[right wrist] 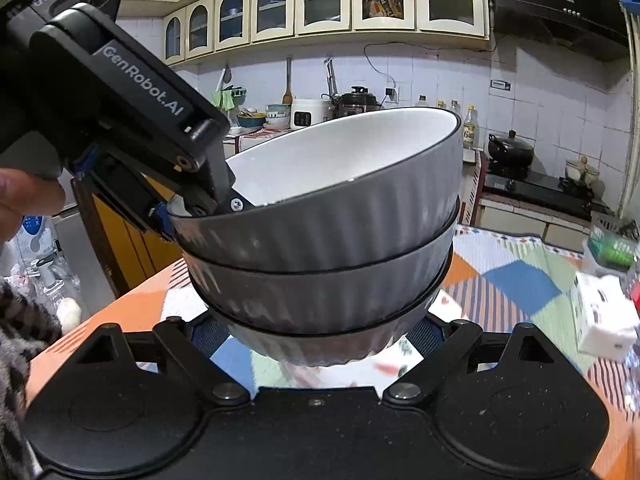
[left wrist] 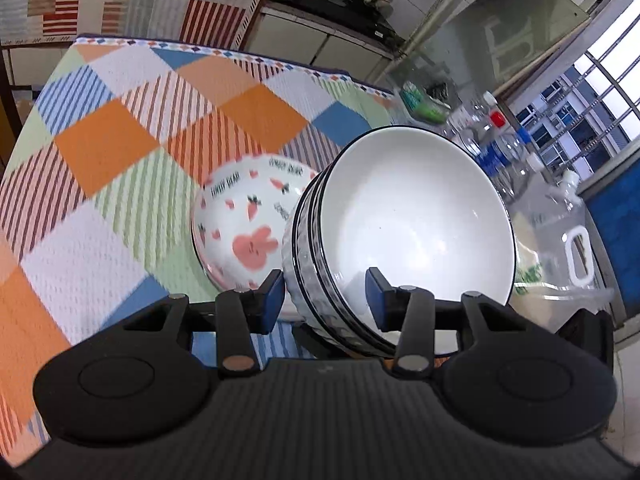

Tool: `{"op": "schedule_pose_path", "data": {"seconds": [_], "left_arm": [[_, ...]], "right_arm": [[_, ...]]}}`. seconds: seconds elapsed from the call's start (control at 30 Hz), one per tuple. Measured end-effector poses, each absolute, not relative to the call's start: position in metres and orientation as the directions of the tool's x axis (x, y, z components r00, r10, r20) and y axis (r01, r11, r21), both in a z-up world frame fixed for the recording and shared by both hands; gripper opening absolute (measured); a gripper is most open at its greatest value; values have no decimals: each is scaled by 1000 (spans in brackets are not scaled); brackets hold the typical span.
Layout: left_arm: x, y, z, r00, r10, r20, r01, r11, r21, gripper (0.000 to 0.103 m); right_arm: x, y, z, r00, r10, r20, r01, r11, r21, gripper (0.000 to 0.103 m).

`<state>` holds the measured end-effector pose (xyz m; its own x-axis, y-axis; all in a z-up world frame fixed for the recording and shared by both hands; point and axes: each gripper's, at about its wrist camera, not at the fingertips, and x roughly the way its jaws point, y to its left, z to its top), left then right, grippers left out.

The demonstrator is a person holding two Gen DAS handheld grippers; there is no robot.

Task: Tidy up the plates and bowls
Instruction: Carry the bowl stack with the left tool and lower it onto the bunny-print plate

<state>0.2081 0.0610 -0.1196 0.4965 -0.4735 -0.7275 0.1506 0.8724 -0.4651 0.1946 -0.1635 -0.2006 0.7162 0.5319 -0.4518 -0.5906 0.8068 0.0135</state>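
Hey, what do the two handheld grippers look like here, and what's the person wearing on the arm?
Both grippers are matte black. The left gripper has blue pads on its fingertips, silver rivets on its linkage arms, round discs either side and a ribbed body; in the right wrist view its side reads GenRobot.AI in white. The right gripper has the same build, dust-speckled. A fuzzy grey-and-black patterned sleeve shows.

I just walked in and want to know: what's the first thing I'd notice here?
A stack of grey ribbed bowls, white inside, held up above the table by both grippers. The left gripper pinches its rim, while the right gripper sits at its base. Just behind it is a white bowl with a pink bunny, over a bright patchwork tablecloth.
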Motion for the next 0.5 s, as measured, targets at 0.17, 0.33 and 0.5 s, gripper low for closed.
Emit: {"op": "schedule_pose_path", "data": {"seconds": [0.17, 0.33, 0.5], "left_arm": [[234, 61, -129, 540, -464, -702, 131, 871, -474, 44], [258, 59, -147, 539, -457, -708, 131, 875, -465, 44], [276, 62, -176, 508, -467, -724, 97, 866, -491, 44]], "right_arm": [[216, -156, -206, 743, 502, -442, -565, 825, -14, 94], [241, -154, -219, 735, 494, -465, -555, 832, 8, 94], [250, -148, -240, 729, 457, -509, -515, 856, 31, 94]]}}
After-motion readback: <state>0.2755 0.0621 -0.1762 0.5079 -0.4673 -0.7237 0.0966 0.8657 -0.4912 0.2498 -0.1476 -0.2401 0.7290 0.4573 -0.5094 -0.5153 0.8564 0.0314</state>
